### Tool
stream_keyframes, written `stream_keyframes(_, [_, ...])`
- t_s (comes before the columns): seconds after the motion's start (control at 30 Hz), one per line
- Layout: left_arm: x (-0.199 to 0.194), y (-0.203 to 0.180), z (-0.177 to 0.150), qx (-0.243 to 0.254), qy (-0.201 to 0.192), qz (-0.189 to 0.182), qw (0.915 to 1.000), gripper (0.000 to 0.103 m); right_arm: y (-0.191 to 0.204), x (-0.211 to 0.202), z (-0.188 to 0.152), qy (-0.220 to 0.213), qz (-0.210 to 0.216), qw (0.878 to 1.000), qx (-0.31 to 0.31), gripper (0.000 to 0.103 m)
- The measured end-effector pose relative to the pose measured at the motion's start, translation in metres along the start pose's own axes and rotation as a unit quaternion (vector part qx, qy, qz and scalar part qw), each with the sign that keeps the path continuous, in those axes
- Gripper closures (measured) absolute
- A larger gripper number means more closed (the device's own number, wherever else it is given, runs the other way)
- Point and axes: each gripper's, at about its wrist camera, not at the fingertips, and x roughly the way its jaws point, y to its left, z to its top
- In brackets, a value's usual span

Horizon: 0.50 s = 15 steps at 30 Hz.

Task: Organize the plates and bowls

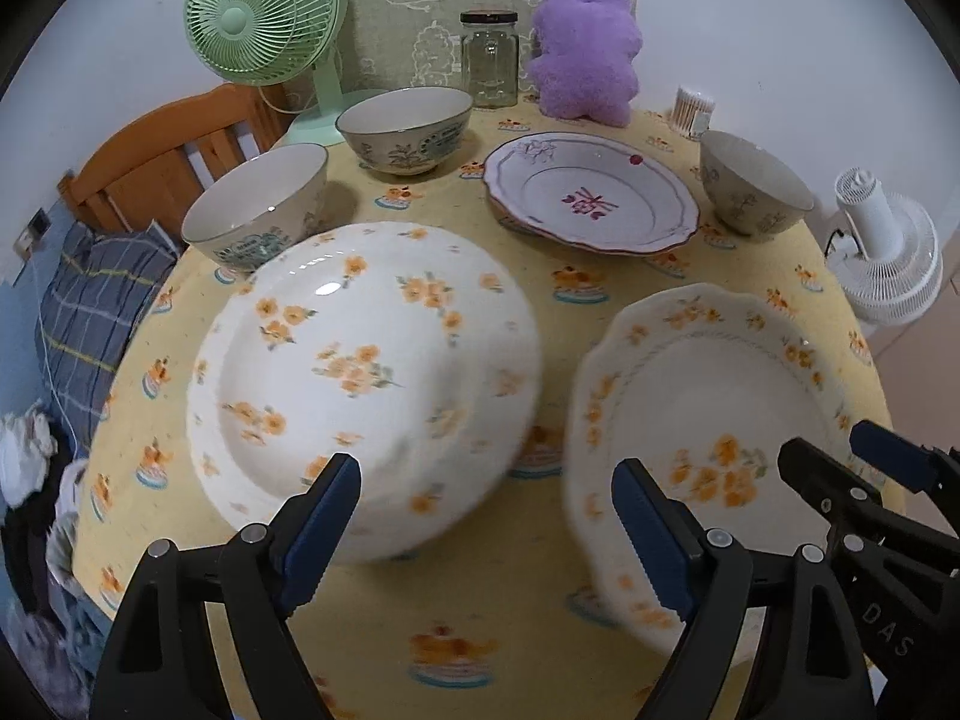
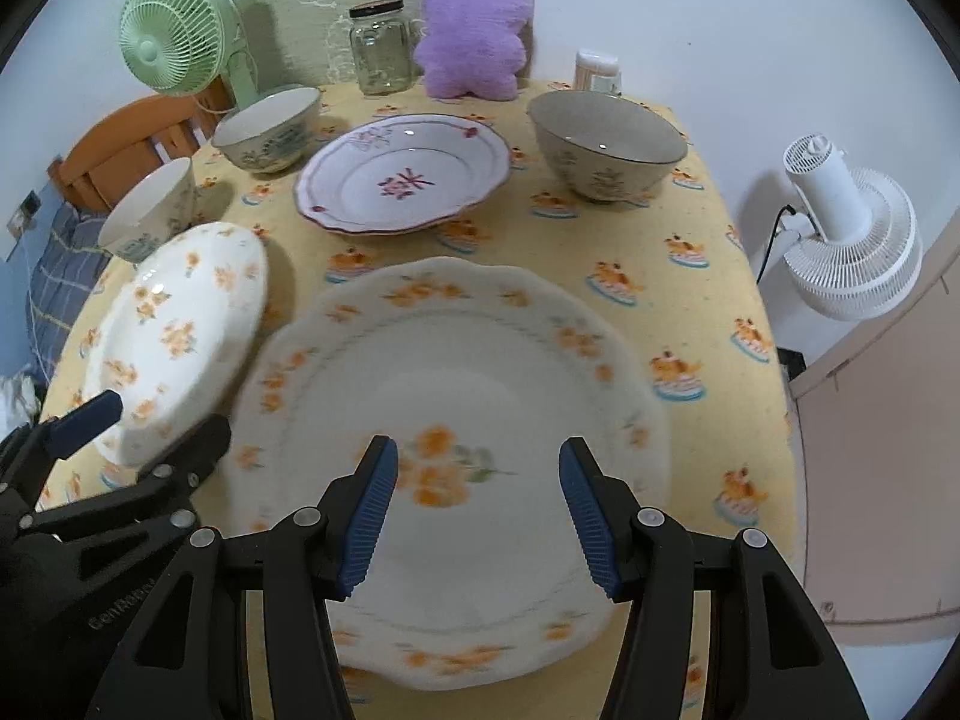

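A round white plate with orange flowers [image 1: 360, 384] lies at the near left of the yellow tablecloth [image 1: 480, 600]. My left gripper [image 1: 480, 474] is open just over its near rim, pressing nothing. Beside it on the right is a scalloped floral plate [image 2: 456, 396]. My right gripper [image 2: 477, 456] hangs open above the middle of that plate. Farther back stand a pink-patterned plate [image 1: 591, 198] and three patterned bowls [image 1: 258, 210], [image 1: 405, 126], [image 1: 753, 186]. Each gripper shows at the edge of the other's view: the right gripper [image 1: 831, 444] and the left gripper [image 2: 168, 414].
Along the back stand a green fan [image 1: 264, 12], a glass jar [image 1: 489, 60], a purple plush toy [image 1: 585, 48] and a tub of cotton swabs [image 1: 693, 108]. A white fan [image 2: 852, 228] is off the table's right edge, a wooden chair [image 1: 168, 150] off the left.
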Motion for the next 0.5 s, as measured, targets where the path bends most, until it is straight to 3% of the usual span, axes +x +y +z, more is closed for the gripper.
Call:
stream_keyframes(0.3, [0.007,0.068,0.006,0.018,-0.010,-0.006,0.9998,0.016,0.065,0.007,0.011,0.000,0.001,0.999,0.043,0.043])
stream_keyframes(0.5, [0.021,0.107,0.017,0.017,-0.015,-0.001,0.9998,0.016,0.108,0.020,0.026,-0.006,0.005,0.999,0.040,0.043])
